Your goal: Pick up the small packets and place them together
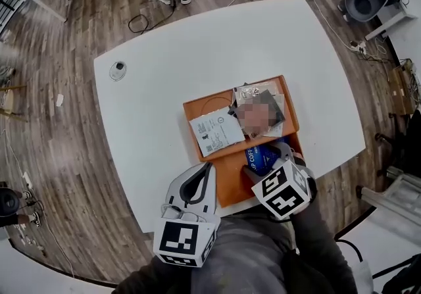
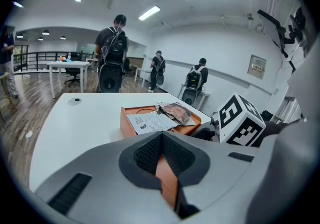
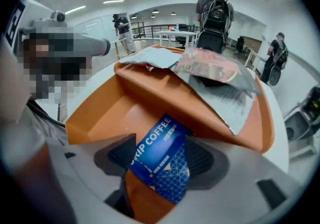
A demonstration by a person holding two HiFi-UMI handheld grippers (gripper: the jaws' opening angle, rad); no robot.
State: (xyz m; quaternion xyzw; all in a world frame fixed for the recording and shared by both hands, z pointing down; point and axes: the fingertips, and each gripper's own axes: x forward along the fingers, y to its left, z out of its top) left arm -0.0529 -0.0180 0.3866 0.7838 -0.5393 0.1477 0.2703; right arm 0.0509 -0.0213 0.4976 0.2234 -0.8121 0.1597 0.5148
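**Obs:** Left side first. What was the left gripper (image 1: 208, 168) doing?

**Rec:** It was idle. Its jaws were closed together with nothing between them, and the tip sat just beside the near-left edge of the orange tray (image 1: 207, 103).

**Obs:** And moving right, inside the tray?

**Rec:** The far compartment held a white printed packet (image 1: 217, 131) on its left. To the right of that was a loose pile of clear and dark packets (image 1: 258, 92), overlapping each other. The near compartment, across the tray's divider, held a single blue drip-coffee packet (image 3: 159, 168), apart from the rest.

**Obs:** And the right gripper (image 1: 268, 158)?

**Rec:** It was pointed steeply down into the tray's near compartment. Its jaws were spread wide with the blue packet standing between the pads, and I saw no pad pressing on it. I couldn't tell whether the packet lay flat or leaned on the tray floor.

**Obs:** Which step was that?

**Rec:** I judged it to be the pick of the blue packet, since it was the one stray from the pile.

**Obs:** What did the next move call for?

**Rec:** Probably closing the pads squarely on the packet's two faces. After that, lifting it clear of the divider and setting it on the pile in the tray's far compartment. The packet looked thin and slick, so a shallow pinch could let it slide out.
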